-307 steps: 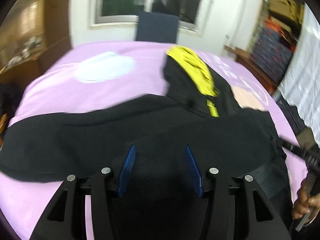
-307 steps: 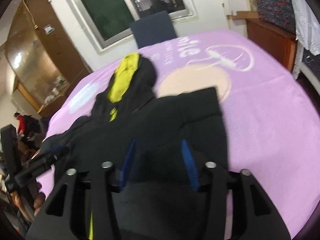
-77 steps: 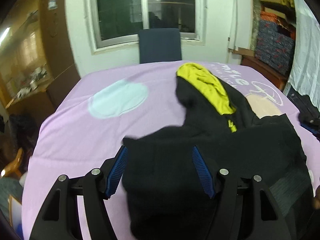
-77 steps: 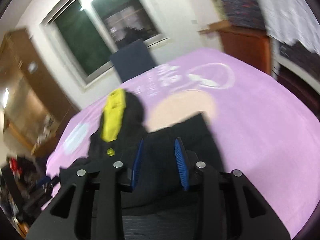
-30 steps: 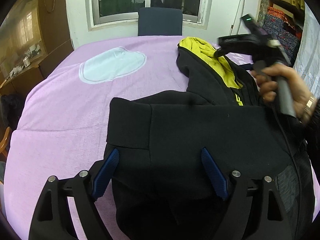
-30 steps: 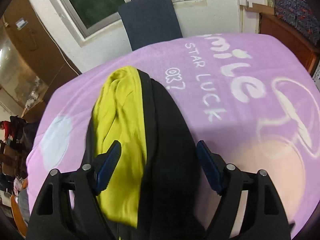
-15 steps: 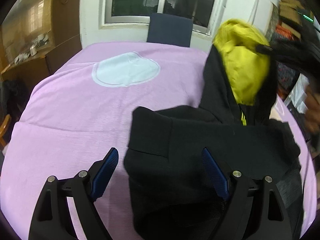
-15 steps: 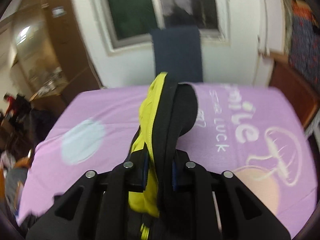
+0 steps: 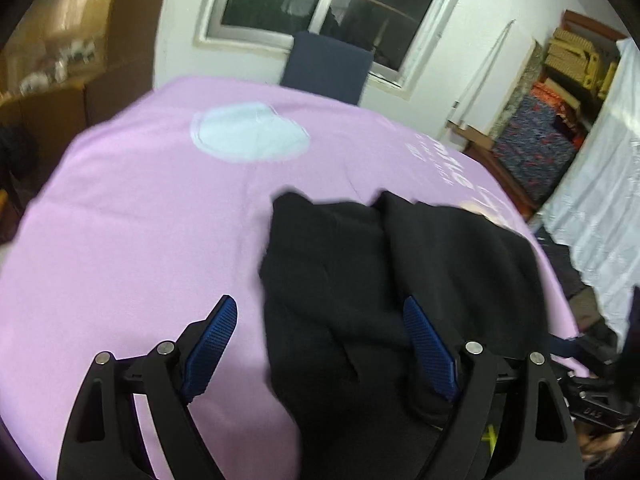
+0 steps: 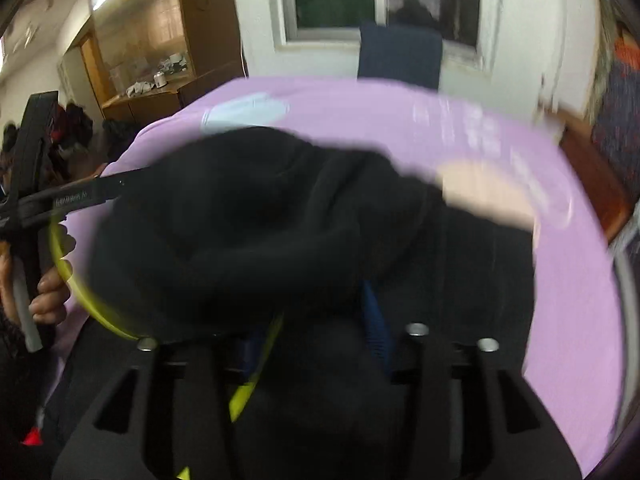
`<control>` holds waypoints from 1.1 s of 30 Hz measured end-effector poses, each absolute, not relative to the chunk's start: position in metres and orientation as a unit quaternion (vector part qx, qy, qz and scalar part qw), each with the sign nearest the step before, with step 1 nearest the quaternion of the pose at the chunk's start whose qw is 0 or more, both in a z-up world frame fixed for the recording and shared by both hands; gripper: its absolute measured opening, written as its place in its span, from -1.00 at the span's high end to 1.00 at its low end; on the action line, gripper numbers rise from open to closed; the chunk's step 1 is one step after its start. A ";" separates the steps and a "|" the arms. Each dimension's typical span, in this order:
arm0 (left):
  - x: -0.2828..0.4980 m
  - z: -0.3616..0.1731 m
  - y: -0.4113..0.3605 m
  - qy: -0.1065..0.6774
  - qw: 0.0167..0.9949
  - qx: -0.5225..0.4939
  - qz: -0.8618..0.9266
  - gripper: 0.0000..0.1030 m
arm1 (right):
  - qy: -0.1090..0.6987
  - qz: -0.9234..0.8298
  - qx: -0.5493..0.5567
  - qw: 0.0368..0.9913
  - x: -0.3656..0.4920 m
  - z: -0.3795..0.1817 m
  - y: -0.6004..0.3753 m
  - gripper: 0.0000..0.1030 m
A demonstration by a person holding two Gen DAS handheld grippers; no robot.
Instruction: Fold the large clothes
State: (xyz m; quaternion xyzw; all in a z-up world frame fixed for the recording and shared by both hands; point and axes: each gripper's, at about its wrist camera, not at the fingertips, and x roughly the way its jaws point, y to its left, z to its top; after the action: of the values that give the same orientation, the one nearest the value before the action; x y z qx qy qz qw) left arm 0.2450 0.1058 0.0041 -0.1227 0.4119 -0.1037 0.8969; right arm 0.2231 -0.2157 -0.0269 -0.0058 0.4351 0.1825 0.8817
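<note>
A black hoodie (image 9: pixel 400 280) with yellow lining lies partly folded on the pink blanket (image 9: pixel 140 220). My left gripper (image 9: pixel 320 344) is open above the hoodie's left edge, its blue pads (image 9: pixel 212 336) wide apart and empty. In the right wrist view the hood (image 10: pixel 248 224) is flipped down over the hoodie's body and drapes over my right gripper (image 10: pixel 312 320). A yellow rim (image 10: pixel 80 292) shows at its edge. The right pads are mostly hidden by cloth. The left gripper's body (image 10: pixel 60 200) shows at the left.
A dark blue chair (image 9: pixel 326 66) stands at the table's far edge under a window. A wooden cabinet (image 10: pixel 140 40) is at the left, stacked fabrics and a white curtain (image 9: pixel 600 200) at the right. The blanket's far and left parts carry only printed patterns.
The right gripper, shut on the raised hood half a second ago, has brought it down over the hoodie's body. The yellow lining is now mostly hidden. The left gripper shifted left, staying open.
</note>
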 end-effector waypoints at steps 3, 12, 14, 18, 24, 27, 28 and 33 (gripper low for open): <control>0.231 0.000 0.101 0.419 0.889 -0.131 -0.132 -0.67 | 0.426 0.192 0.049 0.883 0.201 -0.029 -0.229 -0.19; 0.227 -0.012 0.043 0.443 0.880 -0.070 -0.153 -0.66 | 0.443 0.262 0.270 0.814 0.222 -0.036 -0.248 -0.41; 0.229 -0.014 0.030 0.441 0.885 -0.046 -0.146 -0.55 | 0.453 0.267 0.297 0.797 0.231 -0.045 -0.245 -0.41; 0.233 -0.019 0.010 0.441 0.885 -0.008 -0.148 0.48 | 0.469 0.253 0.280 0.799 0.235 -0.058 -0.237 0.31; 0.220 -0.010 -0.002 0.409 0.901 0.035 -0.140 0.65 | 0.446 0.249 0.278 0.814 0.230 -0.055 -0.245 0.55; 0.215 -0.004 -0.007 0.399 0.905 0.041 -0.142 0.66 | 0.429 0.245 0.269 0.827 0.226 -0.046 -0.248 0.57; 0.213 -0.003 -0.009 0.396 0.906 0.042 -0.144 0.66 | 0.425 0.245 0.268 0.829 0.226 -0.044 -0.249 0.57; 0.200 0.000 -0.020 0.384 0.910 0.065 -0.143 0.68 | 0.411 0.238 0.273 0.836 0.220 -0.039 -0.263 0.57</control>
State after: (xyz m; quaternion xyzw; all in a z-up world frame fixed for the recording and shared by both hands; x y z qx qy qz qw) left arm 0.1999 -0.0197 -0.0001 0.0647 0.3836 -0.1432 0.9100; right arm 0.2200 -0.2631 -0.0387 0.2734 0.4113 0.2381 0.8363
